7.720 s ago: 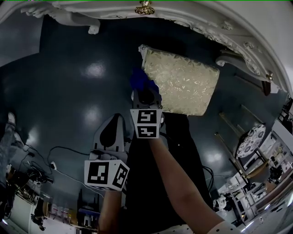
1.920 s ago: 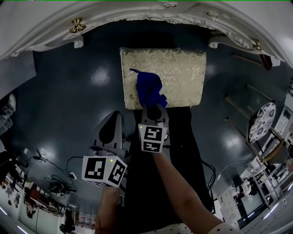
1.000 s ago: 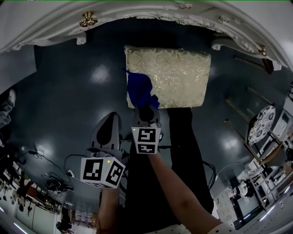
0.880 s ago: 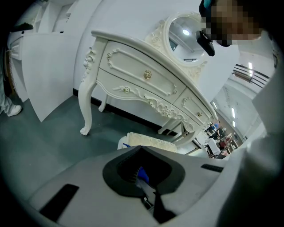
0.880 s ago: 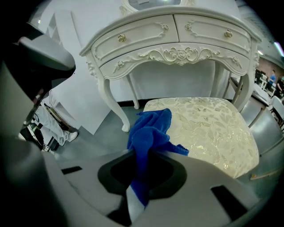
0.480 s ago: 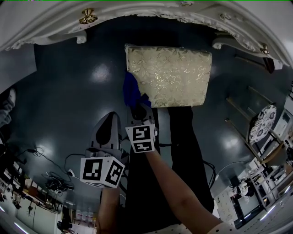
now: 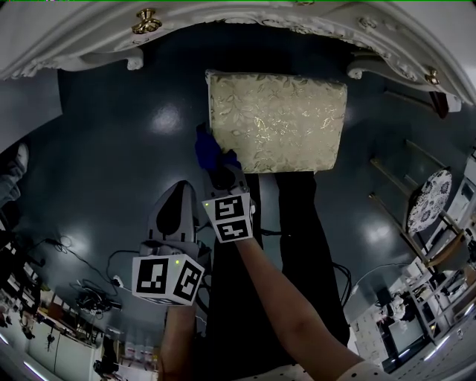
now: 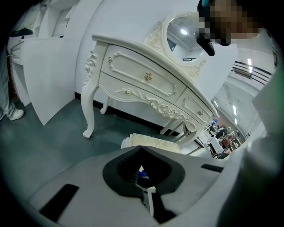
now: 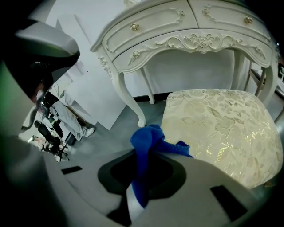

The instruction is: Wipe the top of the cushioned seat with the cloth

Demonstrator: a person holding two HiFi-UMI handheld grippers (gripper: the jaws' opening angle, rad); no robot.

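The cushioned seat (image 7: 276, 119) has a pale gold floral top and stands on the dark floor below the dressing table. My right gripper (image 7: 221, 170) is shut on the blue cloth (image 7: 207, 148), just off the seat's near left corner. In the right gripper view the cloth (image 9: 148, 144) bunches up out of the jaws of the right gripper (image 9: 138, 188), to the left of the seat (image 9: 222, 128), and hangs clear of the cushion top. The left gripper (image 7: 178, 210) is held lower and to the left, away from the seat. Its jaws meet with nothing between them in the left gripper view (image 8: 144, 188).
A white carved dressing table (image 7: 245, 22) spans the far side, its legs (image 9: 133, 99) standing beside the seat. Cables (image 7: 82, 286) lie on the floor at the lower left. White boards and a standing person (image 8: 9, 84) are at the left. Chairs and clutter (image 7: 424, 223) fill the right.
My right gripper has drawn the blue cloth left and toward me, from the seat's top off its near left corner. The left gripper has hardly moved.
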